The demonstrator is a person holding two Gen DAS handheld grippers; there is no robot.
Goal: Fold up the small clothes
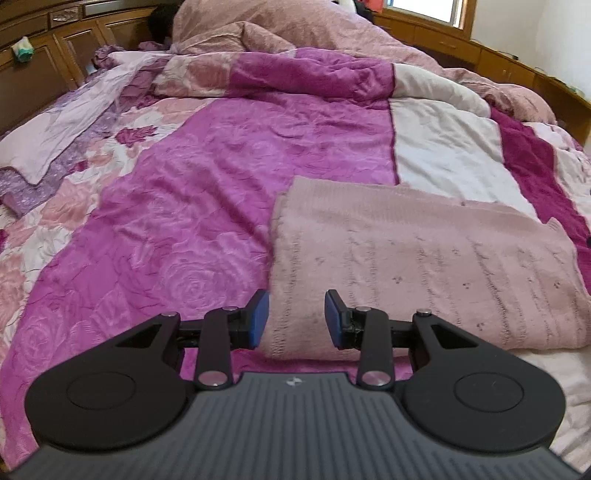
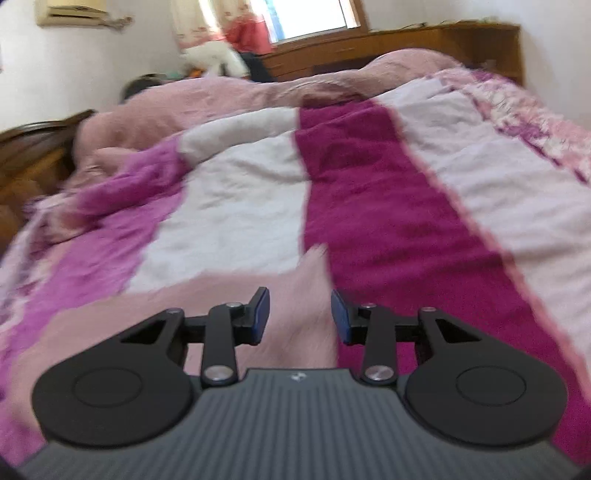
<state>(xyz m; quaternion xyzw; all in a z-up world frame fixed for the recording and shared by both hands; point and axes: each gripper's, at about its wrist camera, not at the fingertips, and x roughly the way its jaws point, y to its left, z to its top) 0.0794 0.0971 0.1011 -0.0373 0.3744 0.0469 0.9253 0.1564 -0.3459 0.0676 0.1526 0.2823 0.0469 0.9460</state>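
A pale pink knitted garment (image 1: 424,266) lies folded flat on the bed's quilt. In the left wrist view my left gripper (image 1: 296,318) is open, its blue pads (image 1: 261,314) on either side of the garment's near left corner, holding nothing. In the blurred right wrist view the same pink garment (image 2: 288,317) lies under my right gripper (image 2: 300,316), which is open and empty over the garment's right edge; a corner of the cloth points up ahead of the fingers.
The bed is covered by a magenta, white and floral patchwork quilt (image 1: 207,192). A bunched pink duvet (image 1: 280,33) lies at the head. A lilac cloth (image 1: 62,140) lies at left. Wooden cabinets (image 1: 491,55) line the wall.
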